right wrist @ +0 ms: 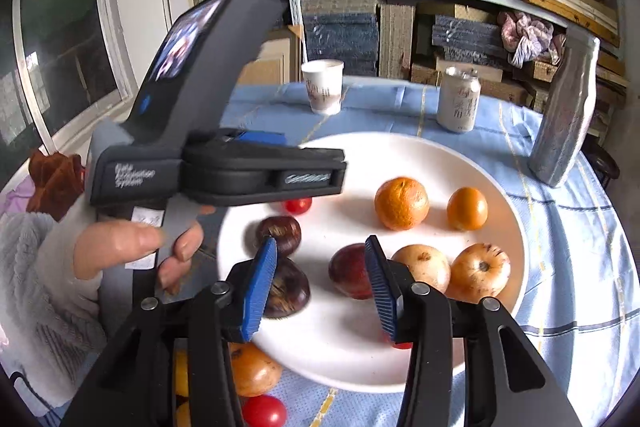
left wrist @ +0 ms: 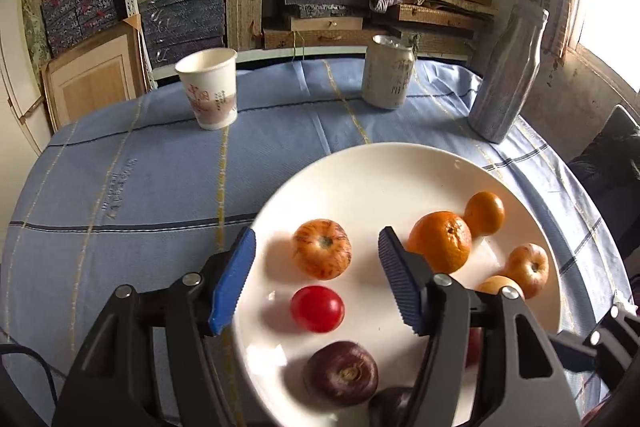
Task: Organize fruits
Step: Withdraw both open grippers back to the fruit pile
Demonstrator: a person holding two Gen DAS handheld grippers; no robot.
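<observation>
Left gripper [left wrist: 316, 269]: jaws stand apart with nothing pressed between them; ribbed blue pads on black arms, hanging over the near-left part of the plate.
Table edge: the blue checked cloth [left wrist: 120, 187] curves down to the left of the left jaws; that stretch lies bare, with folds and thin yellow and dark lines.
Paper cup [left wrist: 208, 87]: upright, well beyond the left jaws, near the far table edge.
Plate [left wrist: 380, 171]: white, glossy and round; its left rim passes under the left pad, and open white surface lies beyond the jaws.
Fruits between the left jaws: a streaked orange-red apple-shaped fruit [left wrist: 322, 249] ahead, a smooth red tomato [left wrist: 317, 308] nearer, a dull dark purple round fruit [left wrist: 340, 373] nearest; none touches the pads.
Right of the left jaws: a dimpled mandarin [left wrist: 440, 241] just beside the right pad, a smaller orange [left wrist: 484, 213] behind it.
Can [left wrist: 388, 73] and silvery bottle [left wrist: 506, 75]: upright, far side.
Right gripper [right wrist: 320, 291]: jaws apart over the plate's near part, gripping nothing; a dark fruit [right wrist: 286, 291] sits by the left pad, a reddish one [right wrist: 348, 275] by the right.
Off the plate: an orange-brown fruit [right wrist: 256, 371] and a tomato [right wrist: 264, 411] lie on the cloth under the right jaws.
Hand [right wrist: 132, 247]: holds the left gripper's handle, left of the right jaws.
</observation>
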